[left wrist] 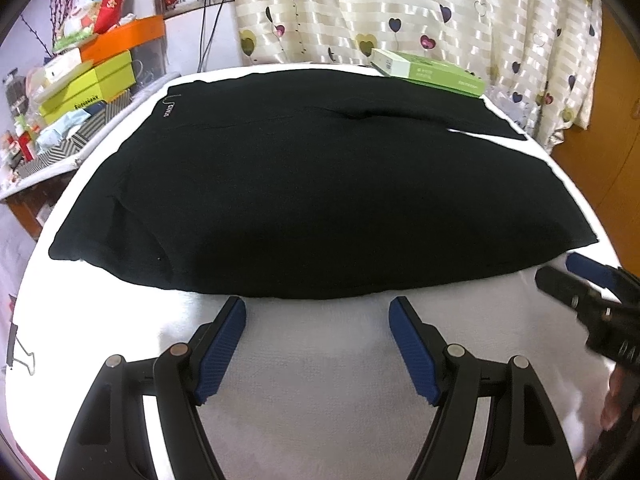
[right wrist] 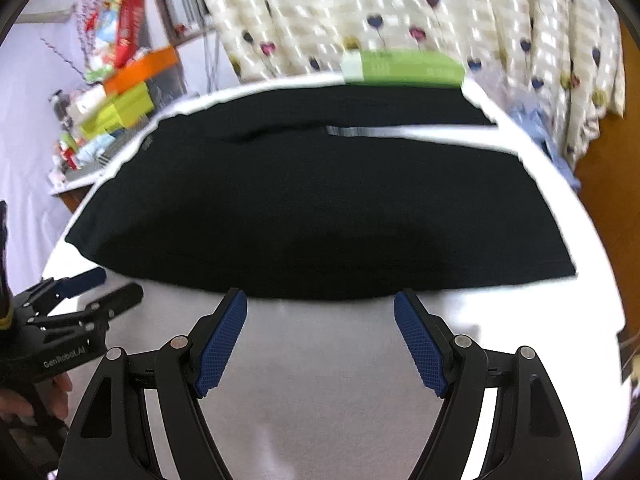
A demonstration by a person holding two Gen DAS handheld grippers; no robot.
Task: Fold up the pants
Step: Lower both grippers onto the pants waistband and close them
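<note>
Currently black pants (left wrist: pixel 312 196) fill mid-frame on the white counter (left wrist: pixel 320 360); both grippers (left wrist: pixel 317 308) (right wrist: pixel 320 300) hover, jaws wide, empty. Shallow pinches could drag layers crooked.

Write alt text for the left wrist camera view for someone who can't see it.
Black pants lie spread flat across a white table, and the open left gripper sits just short of their near edge. The right gripper enters from the right, and a green box rests at the table's far edge before a heart-patterned curtain.

one black pants (left wrist: pixel 304 184), two grippers: left gripper (left wrist: pixel 318 308), right gripper (right wrist: pixel 320 300); one green box (left wrist: pixel 430 70), one binder clip (left wrist: pixel 18 354).
</note>
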